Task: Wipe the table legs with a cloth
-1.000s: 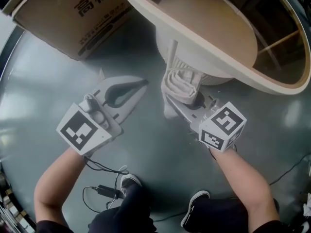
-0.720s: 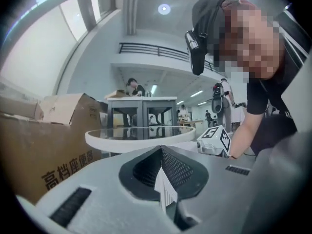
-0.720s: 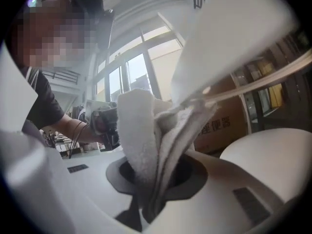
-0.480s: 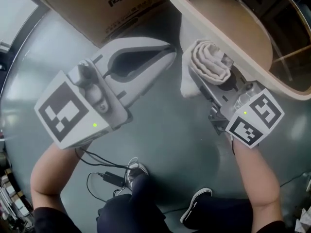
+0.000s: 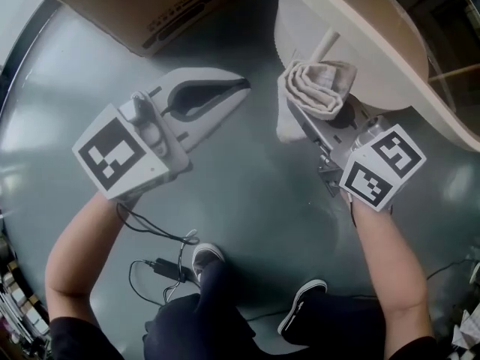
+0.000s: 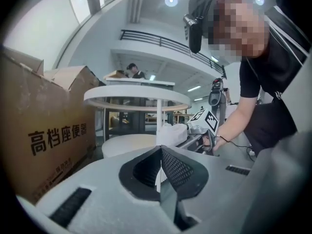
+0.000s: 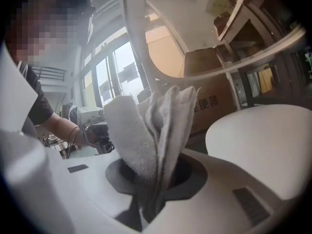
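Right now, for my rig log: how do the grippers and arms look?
The left gripper and right gripper: pale grey tapered shells, each with a white cube of black square markers. A black cable leaves the left; short black sleeves.

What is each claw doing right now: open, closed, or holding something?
Left claw: closed, empty.
Right claw: closed on the folded off-white terry cloth.

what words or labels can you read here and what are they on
"高档座便器": on the side of the cardboard box, left gripper view.
"便器": the end of that same print, right gripper view.
Smaller line under it on the box: too small to read.
Box print in the head view: cut off by the frame edge, unreadable.
left gripper and right gripper: square markers only, no words.
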Tool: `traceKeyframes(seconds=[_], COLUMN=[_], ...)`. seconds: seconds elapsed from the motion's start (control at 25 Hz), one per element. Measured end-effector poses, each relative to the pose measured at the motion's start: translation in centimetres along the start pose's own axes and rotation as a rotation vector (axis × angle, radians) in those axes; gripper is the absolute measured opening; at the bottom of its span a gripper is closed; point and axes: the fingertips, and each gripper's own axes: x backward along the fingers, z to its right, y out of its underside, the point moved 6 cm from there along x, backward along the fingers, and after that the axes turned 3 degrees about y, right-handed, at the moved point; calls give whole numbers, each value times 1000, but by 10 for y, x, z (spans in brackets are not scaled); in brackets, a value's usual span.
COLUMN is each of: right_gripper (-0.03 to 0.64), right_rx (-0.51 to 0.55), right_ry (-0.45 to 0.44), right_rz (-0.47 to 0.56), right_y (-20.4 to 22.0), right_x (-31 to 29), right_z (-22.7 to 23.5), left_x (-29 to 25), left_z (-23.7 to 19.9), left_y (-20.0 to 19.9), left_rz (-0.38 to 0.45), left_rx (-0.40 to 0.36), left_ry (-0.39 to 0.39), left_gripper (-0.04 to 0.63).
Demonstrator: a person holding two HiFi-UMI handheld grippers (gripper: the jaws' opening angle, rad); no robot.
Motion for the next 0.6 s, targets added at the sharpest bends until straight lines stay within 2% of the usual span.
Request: traceKeyframes(seconds=[0.2,0.36,0.44,0.6], right_gripper=[75,75,75,75], right_rx=[-1,-43,-40,-24], right_ry=[15,60,80,82], right_rz=[-35,-113,-140,-150], right_y=[15,47,49,48], right_x=[-6,-3,3,3], right_z=[12,25,30,36], left_x=[3,-2,-5,-8], left_z=[0,6,7,7], left_y=[4,9,5,-11], left_rz=[-82,-57,-68,-23], left_rx=[-11,30,39,46], left_ry=[27,54,58,73], left_gripper=[2,2,2,2])
